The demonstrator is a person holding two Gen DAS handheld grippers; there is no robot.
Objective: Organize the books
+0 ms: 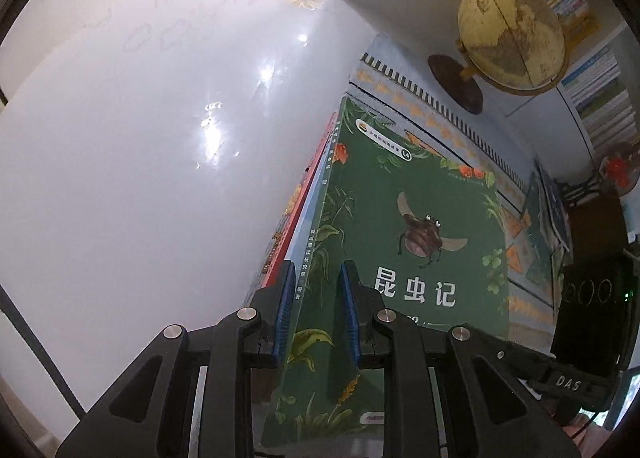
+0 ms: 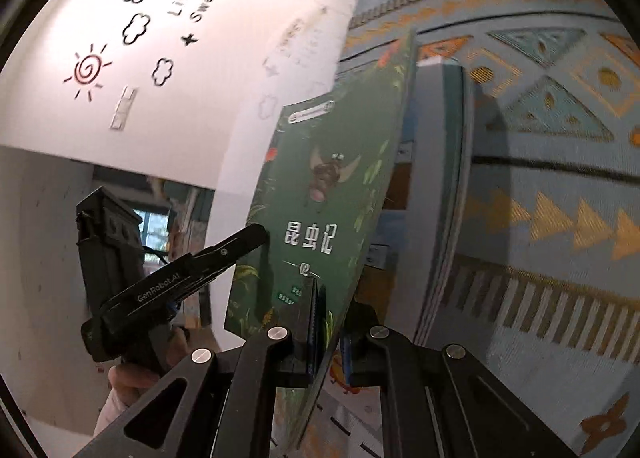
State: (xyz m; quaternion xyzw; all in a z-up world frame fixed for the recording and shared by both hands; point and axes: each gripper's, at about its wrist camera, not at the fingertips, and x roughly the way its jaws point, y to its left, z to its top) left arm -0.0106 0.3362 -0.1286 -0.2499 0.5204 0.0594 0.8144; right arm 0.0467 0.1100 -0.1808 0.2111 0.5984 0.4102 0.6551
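Green insect book [image 1: 404,226] (beetle cover), standing tilted, probably against other books [image 1: 316,178]

Bare white tabletop [image 1: 140,158] lies open left of the books; a globe [image 1: 510,34] (on its stand) blocks the far corner.

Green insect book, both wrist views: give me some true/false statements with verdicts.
1. Both claws are shut on the green book. True: left claw, right claw.
2. A globe stands behind the book. True.
3. The book's cover shows a fish. False: a winged beetle.
4. The cloth under the books is plain red. False: pale blue with orange patterns.
5. The white panel carries a sun and clouds drawing. True.
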